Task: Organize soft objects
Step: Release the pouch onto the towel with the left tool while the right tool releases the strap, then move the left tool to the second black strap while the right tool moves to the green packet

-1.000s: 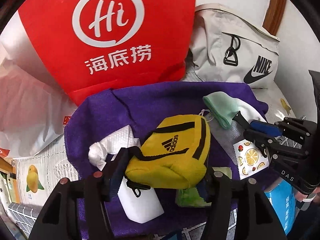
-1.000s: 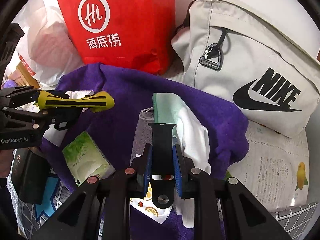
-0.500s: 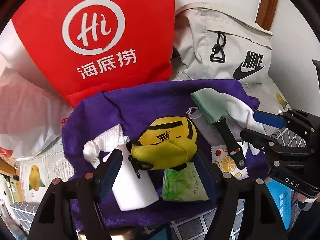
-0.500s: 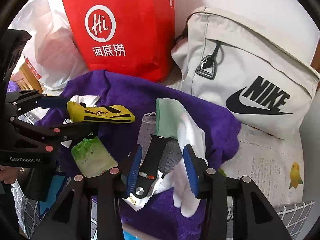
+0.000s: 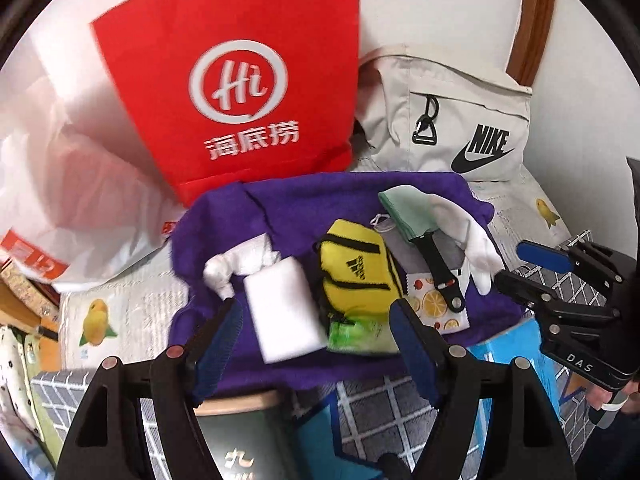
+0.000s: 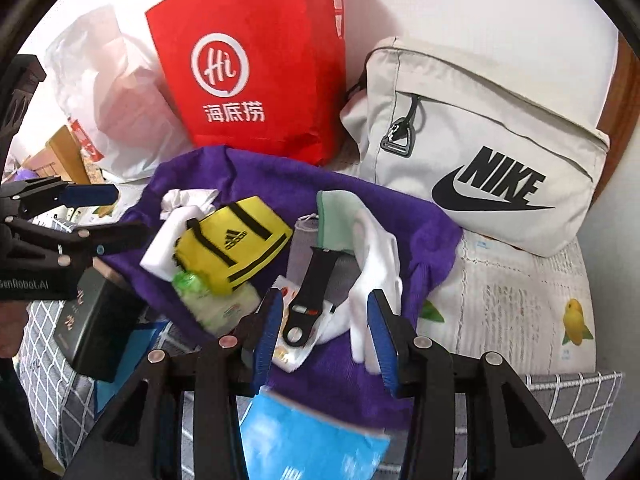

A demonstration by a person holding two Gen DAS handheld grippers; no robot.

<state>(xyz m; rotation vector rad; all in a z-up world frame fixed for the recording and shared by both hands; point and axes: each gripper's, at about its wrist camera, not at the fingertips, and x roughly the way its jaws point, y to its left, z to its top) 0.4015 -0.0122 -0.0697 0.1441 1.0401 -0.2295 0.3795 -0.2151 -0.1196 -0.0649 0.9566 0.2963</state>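
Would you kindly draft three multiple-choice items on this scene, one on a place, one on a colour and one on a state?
1. Where does the yellow pouch lie?
A. on the purple towel
B. inside the red bag
C. on top of the grey Nike bag

2. What colour is the watch strap?
A. white
B. black
C. green

3. How do the jaws of the left gripper and right gripper stand?
A. both clamped on items
B. only the left open
C. both open, holding nothing

Answers: 1 A, the pouch rests on the towel beside a white sponge. 2 B, the strap is black against a white glove. 3 C, each wrist view shows a wide gap with nothing gripped.
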